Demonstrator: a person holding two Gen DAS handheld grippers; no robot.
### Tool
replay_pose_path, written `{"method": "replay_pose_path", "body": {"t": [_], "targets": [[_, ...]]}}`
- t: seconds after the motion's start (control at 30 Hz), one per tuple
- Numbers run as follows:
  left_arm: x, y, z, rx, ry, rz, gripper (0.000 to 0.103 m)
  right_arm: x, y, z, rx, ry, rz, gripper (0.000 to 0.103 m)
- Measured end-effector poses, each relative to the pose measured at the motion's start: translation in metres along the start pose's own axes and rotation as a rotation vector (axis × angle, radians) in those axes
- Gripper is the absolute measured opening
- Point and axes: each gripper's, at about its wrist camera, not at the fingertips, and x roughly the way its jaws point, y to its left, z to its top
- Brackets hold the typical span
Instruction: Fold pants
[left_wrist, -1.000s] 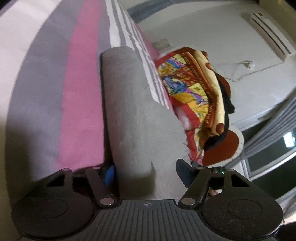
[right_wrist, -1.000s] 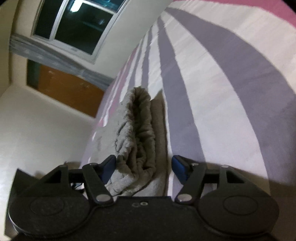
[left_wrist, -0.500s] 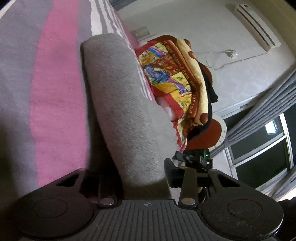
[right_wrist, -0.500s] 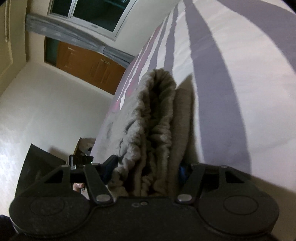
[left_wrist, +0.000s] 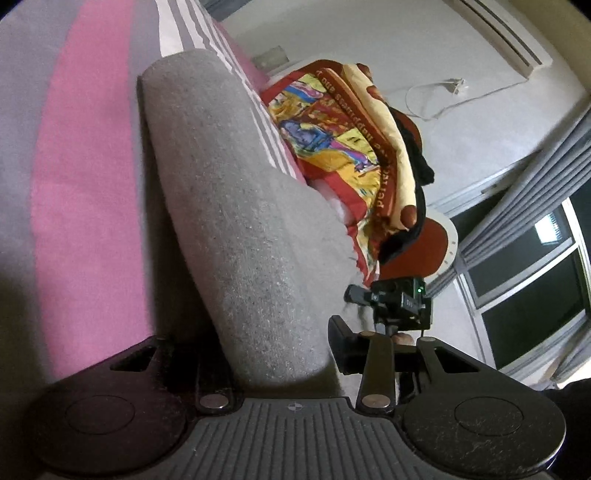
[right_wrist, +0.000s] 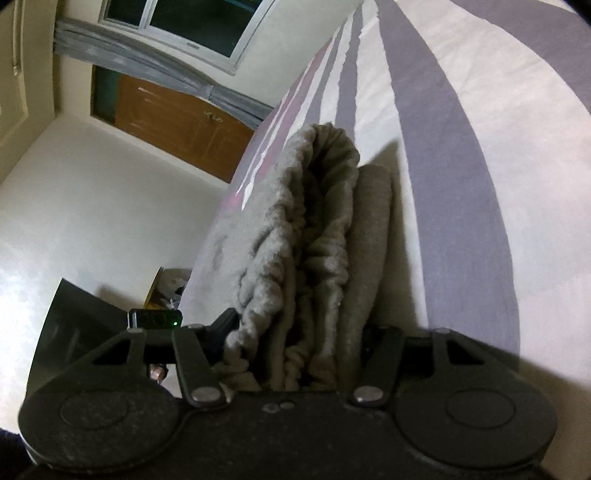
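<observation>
The one thing with legible writing is the blanket (left_wrist: 343, 122) heaped beyond the pants (left_wrist: 240, 206) in the left wrist view. Its red border carries pale lettering, of which "happiness and" can be made out (the rest is too warped). The right wrist view shows no readable text.
</observation>
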Motion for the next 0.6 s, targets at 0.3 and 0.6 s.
{"method": "replay_pose_path", "body": {"t": [0.3, 0.6], "targets": [[-0.040, -0.039, 0.031, 0.119, -0.115, -0.033, 0.026, 0.004, 0.059, 0.053, -0.099, -0.019, 0.059, 0.043], [-0.085, -0.062, 0.123, 0.239, -0.188, 0.025, 0.026, 0.044, 0.108, 0.130, -0.226, -0.026, 0.107, 0.042]]}}
